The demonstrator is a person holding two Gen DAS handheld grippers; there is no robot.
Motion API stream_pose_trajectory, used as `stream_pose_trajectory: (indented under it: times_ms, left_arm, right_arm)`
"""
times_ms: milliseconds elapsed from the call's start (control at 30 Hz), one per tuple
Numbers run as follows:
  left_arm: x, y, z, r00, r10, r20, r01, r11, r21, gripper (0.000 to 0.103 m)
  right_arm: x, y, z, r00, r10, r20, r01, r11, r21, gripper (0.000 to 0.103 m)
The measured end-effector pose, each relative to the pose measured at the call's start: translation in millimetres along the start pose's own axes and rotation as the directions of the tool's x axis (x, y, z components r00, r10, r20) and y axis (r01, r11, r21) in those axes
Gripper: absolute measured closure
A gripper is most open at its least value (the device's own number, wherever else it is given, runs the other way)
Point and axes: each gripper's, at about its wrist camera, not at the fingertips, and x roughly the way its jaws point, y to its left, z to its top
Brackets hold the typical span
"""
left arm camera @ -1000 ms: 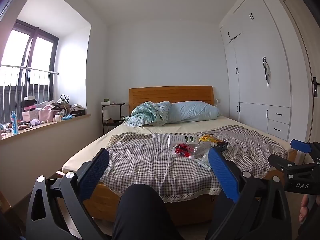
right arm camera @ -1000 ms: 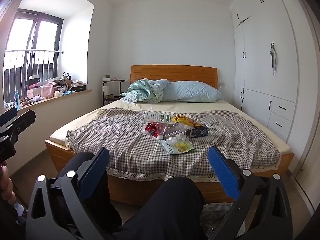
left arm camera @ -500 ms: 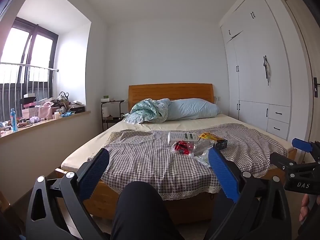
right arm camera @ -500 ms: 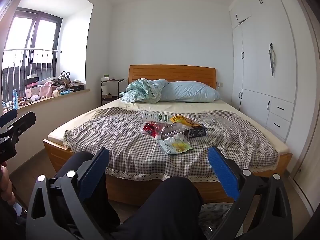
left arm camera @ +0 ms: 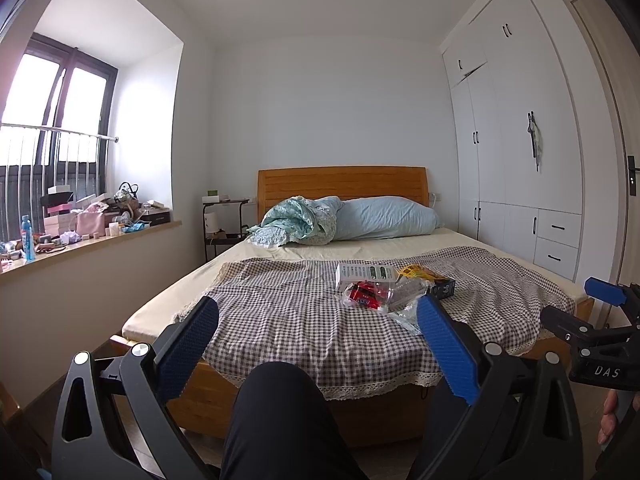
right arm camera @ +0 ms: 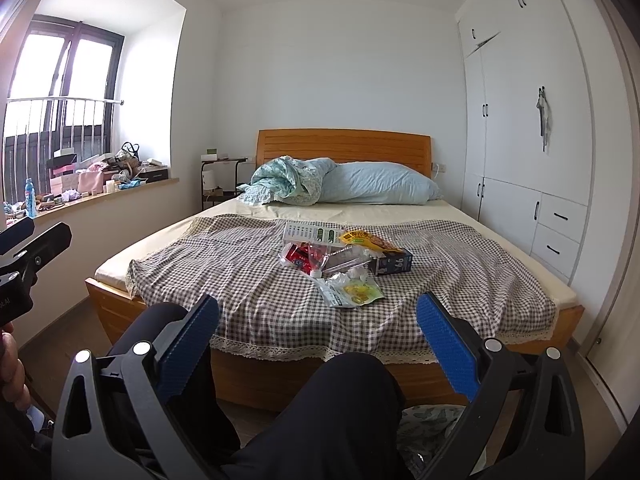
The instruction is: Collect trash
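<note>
A pile of trash lies on the checked blanket [right arm camera: 248, 280] of the bed: a white flat box [right arm camera: 310, 233], a red wrapper [right arm camera: 302, 257], a yellow snack bag [right arm camera: 366, 240], a dark carton [right arm camera: 394, 262], a clear plastic bottle [right arm camera: 344, 261] and a clear bag with yellow contents [right arm camera: 354, 292]. The left wrist view shows the same white box [left arm camera: 366, 273], red wrapper [left arm camera: 364, 293] and carton [left arm camera: 442, 288]. My left gripper [left arm camera: 318, 344] is open and holds nothing, well short of the bed. My right gripper [right arm camera: 318, 344] is open and holds nothing too, above a person's dark-trousered knees [right arm camera: 344, 400].
The wooden bed [right arm camera: 240, 372] fills the middle, with a pillow [right arm camera: 380, 184] and bunched quilt [right arm camera: 286, 180] at the headboard. White wardrobes [right arm camera: 528, 140] line the right wall. A cluttered windowsill [left arm camera: 80, 228] runs along the left. A patterned bag [right arm camera: 428, 428] lies on the floor by the bed foot.
Both views have drifted slightly, with the bed a little lower and nearer in frame. Both grippers stay open and nothing on the bed has moved.
</note>
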Motion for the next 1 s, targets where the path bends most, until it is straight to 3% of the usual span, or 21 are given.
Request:
stream_pose_trajectory:
  times_ms: [1000]
  left_arm:
    - [-0.3, 1.0, -1.7, 1.0, -0.001, 0.002, 0.001, 1.0, -0.002, 0.007]
  right_arm:
    - [0.4, 0.9, -1.6, 1.0, 0.001, 0.005, -0.001, 1.0, 0.005, 0.008]
